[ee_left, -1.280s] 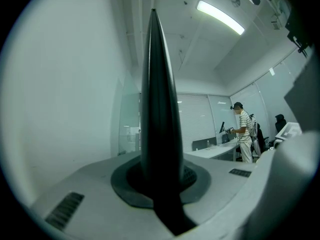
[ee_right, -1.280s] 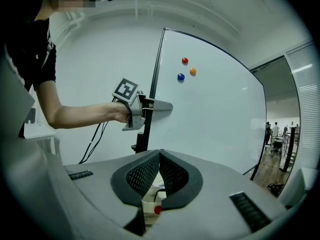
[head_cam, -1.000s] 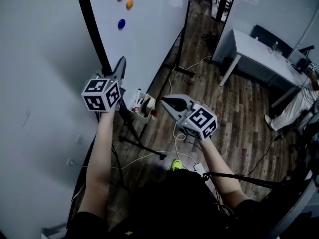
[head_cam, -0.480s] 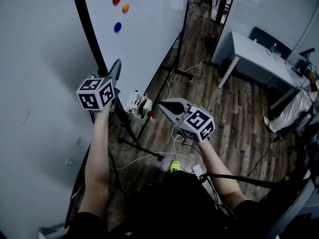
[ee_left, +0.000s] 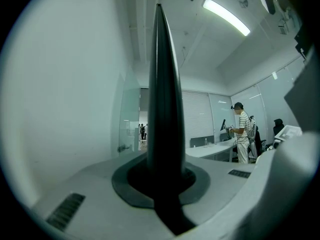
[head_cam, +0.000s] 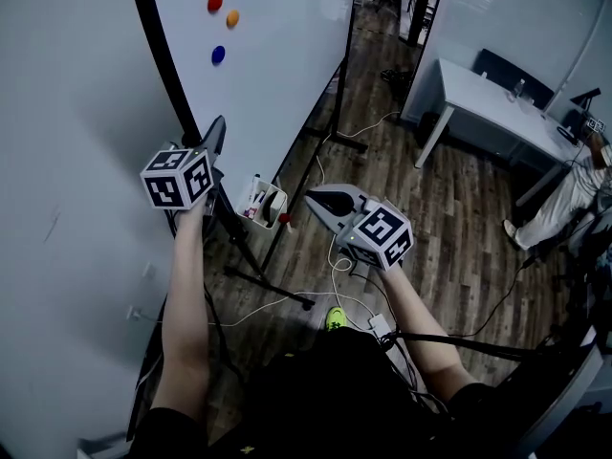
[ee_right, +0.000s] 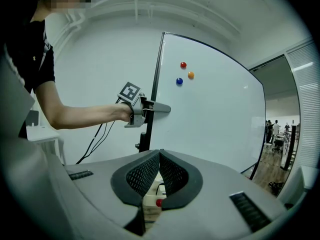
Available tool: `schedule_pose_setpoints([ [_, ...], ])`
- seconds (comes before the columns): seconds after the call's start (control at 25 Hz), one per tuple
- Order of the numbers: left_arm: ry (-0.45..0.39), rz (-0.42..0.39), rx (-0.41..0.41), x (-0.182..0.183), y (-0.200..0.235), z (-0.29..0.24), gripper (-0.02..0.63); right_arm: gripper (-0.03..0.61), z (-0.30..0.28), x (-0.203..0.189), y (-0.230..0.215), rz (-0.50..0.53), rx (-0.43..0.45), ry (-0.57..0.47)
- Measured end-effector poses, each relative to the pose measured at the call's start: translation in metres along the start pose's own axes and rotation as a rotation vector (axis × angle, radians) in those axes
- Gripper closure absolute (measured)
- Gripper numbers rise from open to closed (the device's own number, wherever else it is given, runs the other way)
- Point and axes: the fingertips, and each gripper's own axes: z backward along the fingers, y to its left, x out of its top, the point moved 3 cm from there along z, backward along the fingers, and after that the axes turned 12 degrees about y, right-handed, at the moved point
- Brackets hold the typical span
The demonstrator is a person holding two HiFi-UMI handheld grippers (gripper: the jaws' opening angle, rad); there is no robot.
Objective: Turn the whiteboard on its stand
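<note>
Head view: bin (head_cam: pixel 265 204) holds markers (head_cam: pixel 254 189).
Left claw (head_cam: pixel 217 125), jaws just closing, clamps whiteboard (head_cam: pixel 277 65) frame; right claw (head_cam: pixel 309 196) closed, empty.

The whiteboard (head_cam: pixel 277 75) swung slightly left with its tray (head_cam: pixel 260 202); the left gripper (head_cam: pixel 216 130), jaws just closing on the black frame (head_cam: pixel 164 65), followed.

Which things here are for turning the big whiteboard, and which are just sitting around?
For the job: whiteboard; its stand; left gripper, whose jaws have just been closing on the board's black frame.

Just lying about: three magnets; marker box; floor cables; white table; right gripper, shut and empty.
</note>
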Motion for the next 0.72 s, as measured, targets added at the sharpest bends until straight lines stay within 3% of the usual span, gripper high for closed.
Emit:
schedule_pose_setpoints([
  [0.72,0.01,-0.01,-0.03,-0.002,-0.015,0.046,0.571,0.588,-0.005,0.016,0.025,0.006,0.036,-0.002],
])
